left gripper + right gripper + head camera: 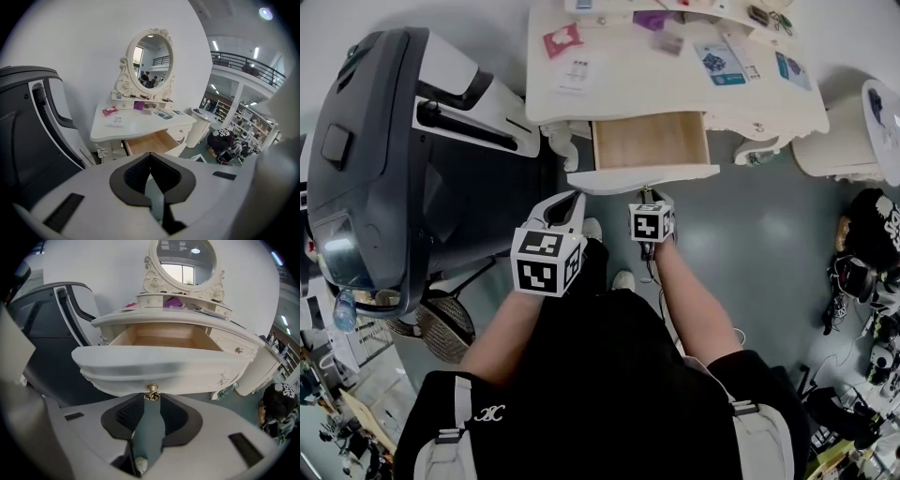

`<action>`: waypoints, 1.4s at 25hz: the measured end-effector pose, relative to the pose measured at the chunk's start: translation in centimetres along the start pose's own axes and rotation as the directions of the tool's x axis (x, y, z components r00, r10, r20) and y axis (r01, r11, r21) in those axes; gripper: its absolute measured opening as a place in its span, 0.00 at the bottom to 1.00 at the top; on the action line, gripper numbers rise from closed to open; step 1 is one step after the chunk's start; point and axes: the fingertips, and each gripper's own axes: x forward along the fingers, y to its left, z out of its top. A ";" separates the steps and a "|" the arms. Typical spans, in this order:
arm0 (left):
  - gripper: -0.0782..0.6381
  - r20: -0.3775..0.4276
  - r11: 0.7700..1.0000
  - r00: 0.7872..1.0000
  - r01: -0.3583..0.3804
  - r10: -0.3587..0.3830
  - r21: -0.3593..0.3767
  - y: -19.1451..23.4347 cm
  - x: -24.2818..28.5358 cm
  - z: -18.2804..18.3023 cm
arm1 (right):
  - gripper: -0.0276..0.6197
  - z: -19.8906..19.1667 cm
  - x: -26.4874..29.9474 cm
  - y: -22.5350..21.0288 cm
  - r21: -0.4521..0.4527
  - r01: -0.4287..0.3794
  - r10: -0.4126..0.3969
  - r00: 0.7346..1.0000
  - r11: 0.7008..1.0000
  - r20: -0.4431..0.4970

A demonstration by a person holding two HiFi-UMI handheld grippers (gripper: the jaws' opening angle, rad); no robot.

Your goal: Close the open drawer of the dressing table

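The white dressing table (628, 80) stands ahead of me with its middle drawer (649, 141) pulled out, bare wood showing inside. Seen from the right gripper view, the curved drawer front (159, 364) fills the middle and its small brass knob (151, 393) sits right between the fingertips. My right gripper (649, 195) (151, 398) is shut on that knob, jaws held a knob's width apart. My left gripper (575, 200) (150, 157) hovers shut and holding nothing, short of the drawer's left corner. From it the open drawer (149, 142) lies further off.
A large black and grey chair-like machine (384, 159) stands close on the left. A white round stool (853, 131) sits right of the table, with dark bags and clutter (867, 272) on the floor beyond. Small items (722, 64) lie on the tabletop below an oval mirror (150, 63).
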 end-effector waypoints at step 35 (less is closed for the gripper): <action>0.12 -0.019 0.999 0.999 -0.043 0.043 -0.004 9.0 1.3 1.5 | 0.18 14.5 9.2 -2.1 0.029 0.114 -0.117 0.982 0.993 0.150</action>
